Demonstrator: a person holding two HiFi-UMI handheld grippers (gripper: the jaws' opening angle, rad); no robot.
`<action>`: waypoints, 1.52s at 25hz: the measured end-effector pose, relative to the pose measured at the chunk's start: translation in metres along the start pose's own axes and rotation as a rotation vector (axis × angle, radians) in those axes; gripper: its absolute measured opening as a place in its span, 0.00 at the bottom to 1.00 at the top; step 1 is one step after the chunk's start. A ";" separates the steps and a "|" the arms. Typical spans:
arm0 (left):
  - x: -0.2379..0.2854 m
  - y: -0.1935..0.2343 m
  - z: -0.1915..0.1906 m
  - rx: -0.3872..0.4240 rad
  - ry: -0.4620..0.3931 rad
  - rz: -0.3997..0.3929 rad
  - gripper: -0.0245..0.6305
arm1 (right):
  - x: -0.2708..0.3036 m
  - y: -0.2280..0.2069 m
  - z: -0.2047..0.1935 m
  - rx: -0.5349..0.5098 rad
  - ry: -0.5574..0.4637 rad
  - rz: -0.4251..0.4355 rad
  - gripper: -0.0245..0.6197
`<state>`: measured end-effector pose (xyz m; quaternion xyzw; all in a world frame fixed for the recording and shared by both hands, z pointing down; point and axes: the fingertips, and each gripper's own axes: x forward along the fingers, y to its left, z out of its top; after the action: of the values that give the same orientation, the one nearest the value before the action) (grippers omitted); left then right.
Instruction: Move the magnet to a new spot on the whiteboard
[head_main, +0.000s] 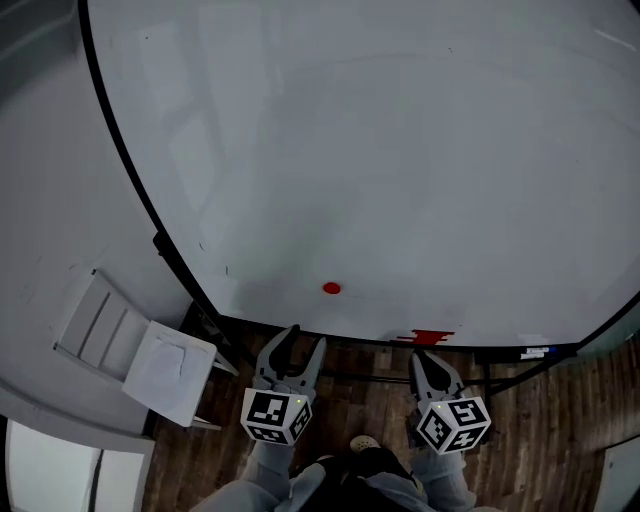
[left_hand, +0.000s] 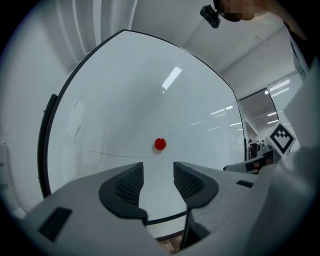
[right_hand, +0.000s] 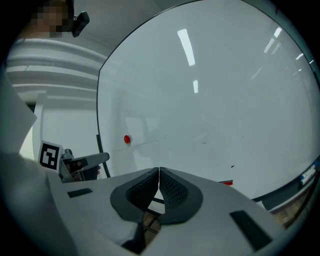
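Note:
A small round red magnet (head_main: 331, 288) sticks low on the whiteboard (head_main: 400, 150), near its bottom edge. In the left gripper view the magnet (left_hand: 159, 144) sits straight ahead, just above the gap between the jaws. My left gripper (head_main: 304, 340) is open and empty, a short way below the magnet and off the board. My right gripper (head_main: 432, 357) is shut with nothing in it, below the board to the right. From the right gripper view the magnet (right_hand: 127, 139) is far off to the left, and its gripper (right_hand: 159, 172) has its tips touching.
A red eraser-like object (head_main: 432, 337) and a marker (head_main: 535, 351) lie on the board's tray at the lower right. A white folded stand (head_main: 140, 345) leans at the left. Wooden floor (head_main: 360, 400) lies below, with the person's shoe (head_main: 364, 443) visible.

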<state>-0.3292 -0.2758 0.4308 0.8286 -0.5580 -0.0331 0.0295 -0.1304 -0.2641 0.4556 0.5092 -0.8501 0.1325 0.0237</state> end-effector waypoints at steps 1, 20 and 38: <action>0.004 -0.001 0.003 0.006 -0.009 0.003 0.32 | -0.002 -0.002 0.001 0.000 -0.002 -0.010 0.08; 0.063 -0.013 0.038 0.118 -0.066 0.127 0.32 | -0.031 -0.035 0.003 0.030 -0.022 -0.109 0.08; 0.077 -0.006 0.037 0.119 -0.038 0.249 0.23 | -0.034 -0.057 0.001 0.042 -0.012 -0.105 0.08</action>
<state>-0.2976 -0.3449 0.3918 0.7525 -0.6580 -0.0116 -0.0265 -0.0646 -0.2607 0.4605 0.5543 -0.8194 0.1457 0.0150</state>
